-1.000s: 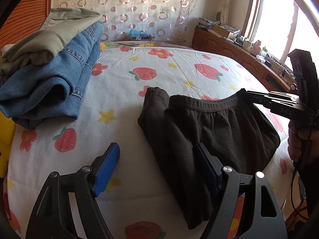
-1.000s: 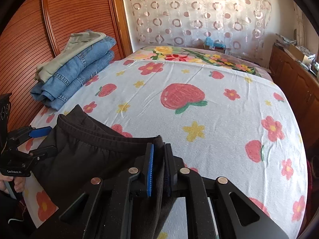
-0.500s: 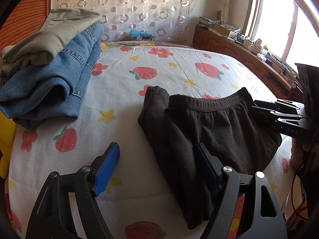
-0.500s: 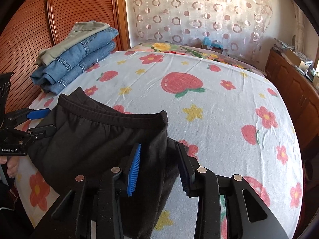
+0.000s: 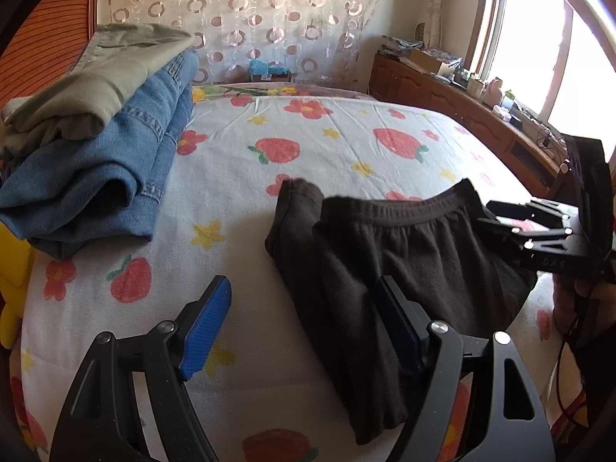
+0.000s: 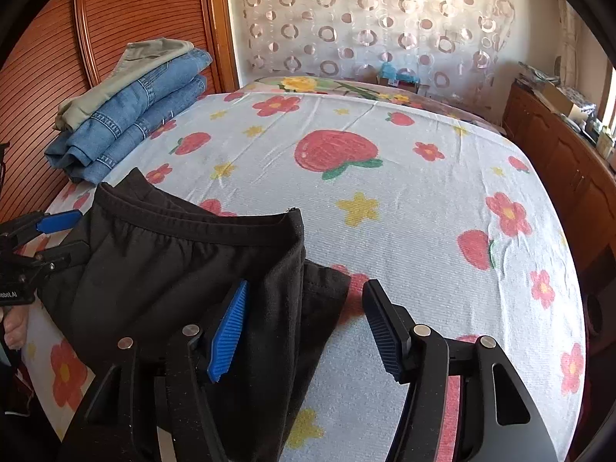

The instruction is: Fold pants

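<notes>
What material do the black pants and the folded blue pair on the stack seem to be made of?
Black pants: apparently soft matte knit, maybe cotton fleece; fuzzy surface, gathered elastic waistband. Blue pair: denim, by its faded weave and visible stitched seams.

Bright daylight, sharp centre, heavy fisheye bend at the edges.

You have strong sun coming through the window (image 5: 539,50) at the right of the left wrist view, and it blows out to pure white glare there, washing the cabinet top (image 5: 481,107) beneath it. The bedsheet (image 6: 404,200) is evenly lit and crisp, its print easy to read. The dark pants (image 6: 173,269) swallow detail; you can barely see their folds. Soft shadows fall under the stacked jeans (image 5: 96,181). Both views curve hard and darken to black at the corners.
</notes>
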The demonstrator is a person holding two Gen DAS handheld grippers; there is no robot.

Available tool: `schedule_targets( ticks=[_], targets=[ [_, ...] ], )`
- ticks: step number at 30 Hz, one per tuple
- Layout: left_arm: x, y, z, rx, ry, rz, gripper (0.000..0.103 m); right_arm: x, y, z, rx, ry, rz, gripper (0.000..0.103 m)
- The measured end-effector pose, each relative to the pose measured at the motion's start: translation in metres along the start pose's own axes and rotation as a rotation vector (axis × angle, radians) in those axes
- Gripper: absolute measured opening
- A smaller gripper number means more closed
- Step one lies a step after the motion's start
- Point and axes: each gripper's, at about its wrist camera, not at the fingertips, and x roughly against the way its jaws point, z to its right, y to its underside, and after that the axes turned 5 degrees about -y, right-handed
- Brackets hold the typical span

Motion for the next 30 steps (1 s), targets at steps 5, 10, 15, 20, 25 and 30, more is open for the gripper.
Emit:
schedule_targets(
  ticks=[5, 10, 15, 20, 25, 30],
  targets=[
    [0.004, -0.019, 0.003, -0.006, 0.02, 0.02, 0.078, 0.001, 0.001, -0.001, 0.004, 0.004, 0.001, 0.063],
    [-0.005, -0.03, 0.004, -0.018, 0.019, -0.001, 0.068, 0.001, 0.002, -0.002, 0.006, 0.008, 0.0, 0.064],
    [-0.015, -0.034, 0.002, -0.021, 0.018, -0.025, 0.063, 0.002, 0.002, -0.001, 0.005, 0.009, 0.0, 0.064],
    [-0.025, -0.033, 0.0, -0.017, 0.011, -0.052, 0.063, 0.001, 0.002, -0.001, 0.005, 0.008, 0.0, 0.064],
    [-0.031, -0.028, -0.003, -0.004, 0.021, -0.067, 0.063, 0.001, 0.002, 0.0, 0.005, 0.008, 0.0, 0.064],
    [-0.031, -0.027, -0.003, 0.005, 0.031, -0.064, 0.063, 0.001, 0.002, -0.001, 0.005, 0.008, -0.001, 0.064]
  ],
)
